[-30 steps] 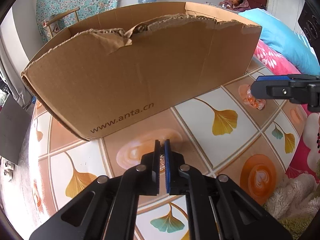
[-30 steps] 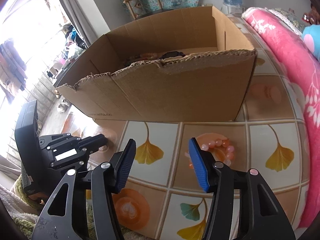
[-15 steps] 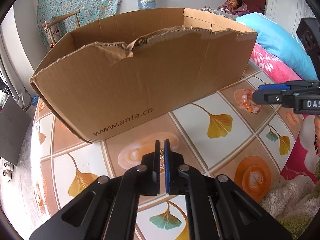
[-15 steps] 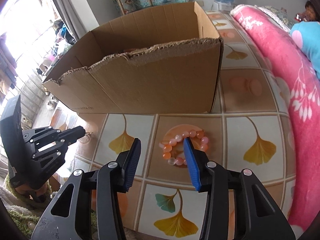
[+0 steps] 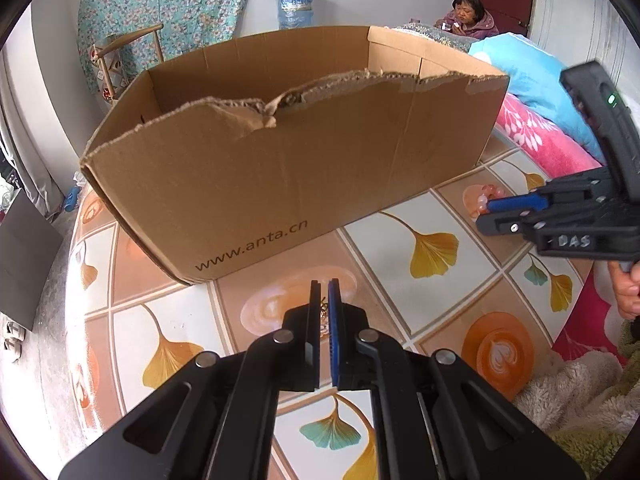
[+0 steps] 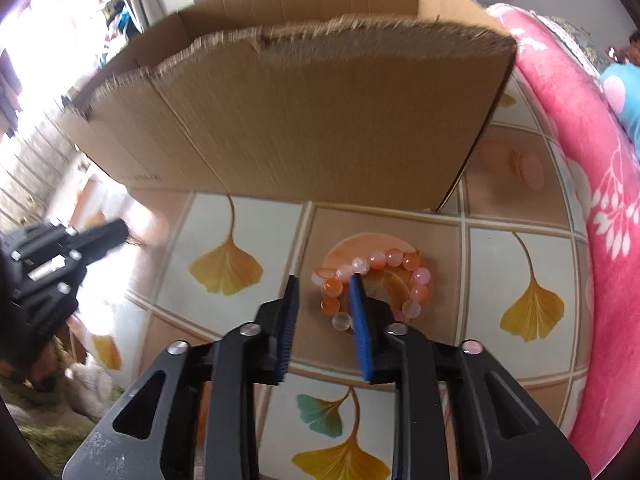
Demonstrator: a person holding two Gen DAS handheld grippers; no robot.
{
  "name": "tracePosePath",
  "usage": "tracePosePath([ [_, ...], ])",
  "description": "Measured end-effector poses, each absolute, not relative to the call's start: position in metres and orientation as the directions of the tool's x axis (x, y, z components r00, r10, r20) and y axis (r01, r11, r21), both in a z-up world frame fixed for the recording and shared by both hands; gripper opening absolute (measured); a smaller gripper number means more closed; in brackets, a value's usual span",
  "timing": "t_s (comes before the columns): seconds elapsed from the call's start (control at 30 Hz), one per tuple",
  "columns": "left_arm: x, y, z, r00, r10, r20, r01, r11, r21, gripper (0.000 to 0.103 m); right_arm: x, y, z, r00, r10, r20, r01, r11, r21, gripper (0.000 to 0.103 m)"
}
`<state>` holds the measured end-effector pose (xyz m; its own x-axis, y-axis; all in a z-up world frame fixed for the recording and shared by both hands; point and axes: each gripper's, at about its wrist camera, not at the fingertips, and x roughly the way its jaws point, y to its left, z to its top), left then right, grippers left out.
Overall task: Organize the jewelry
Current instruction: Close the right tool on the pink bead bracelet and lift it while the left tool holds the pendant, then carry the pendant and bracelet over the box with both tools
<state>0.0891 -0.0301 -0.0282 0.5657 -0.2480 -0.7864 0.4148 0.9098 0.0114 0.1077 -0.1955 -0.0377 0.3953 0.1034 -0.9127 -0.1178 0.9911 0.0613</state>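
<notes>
**One box, one bracelet, two tools**

One torn cardboard box [image 6: 304, 120] on patterned tabletop [image 6: 516, 280]. Left tool [image 5: 324, 312] clenched on something small, gold, unclear. Right tool [image 6: 324, 300] closing astride one bead bracelet [image 6: 376, 284] near box; full ring visible only from right view.

Patterned mat [image 6: 500, 284] bears cardboard box [image 6: 320, 120], bead bracelet [image 6: 376, 280], perhaps.

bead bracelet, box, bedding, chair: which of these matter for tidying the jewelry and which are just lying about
For the job:
- bead bracelet
- cardboard box
- right gripper, jaws closing over the bracelet's left side
- left gripper, shut

Lying about:
- pink blanket
- wooden chair
- water jug
</notes>
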Motion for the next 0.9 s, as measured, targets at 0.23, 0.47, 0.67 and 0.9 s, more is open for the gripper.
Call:
tracePosePath([
  [0.23,0.083,-0.022,-0.011,0.586,-0.270,-0.764,0.407,0.913,-0.011,0.003,0.111,-0.209,-0.034,0.403,0.118,-0.907,-0.094,0.992,0.087,0.007],
  [0.47,0.074,-0.010,0.031,0.631,-0.365,-0.685,0.433,0.898,-0.080,0.003,0.103,-0.240,0.010,0.494,0.197,-0.847,-0.048,0.979,0.200,0.007],
  [0.67,0.076,-0.006,0.075,0.680,-0.423,-0.599,0.462,0.881,-0.098,0.003,0.099,-0.265,0.061,0.618,0.318,-0.719,-0.065,0.932,0.357,0.007],
  [0.9,0.092,-0.011,0.126,0.711,-0.494,-0.501,0.517,0.850,-0.104,0.003,0.100,-0.274,0.122,0.716,0.409,-0.566,-0.173,0.889,0.423,0.007],
])
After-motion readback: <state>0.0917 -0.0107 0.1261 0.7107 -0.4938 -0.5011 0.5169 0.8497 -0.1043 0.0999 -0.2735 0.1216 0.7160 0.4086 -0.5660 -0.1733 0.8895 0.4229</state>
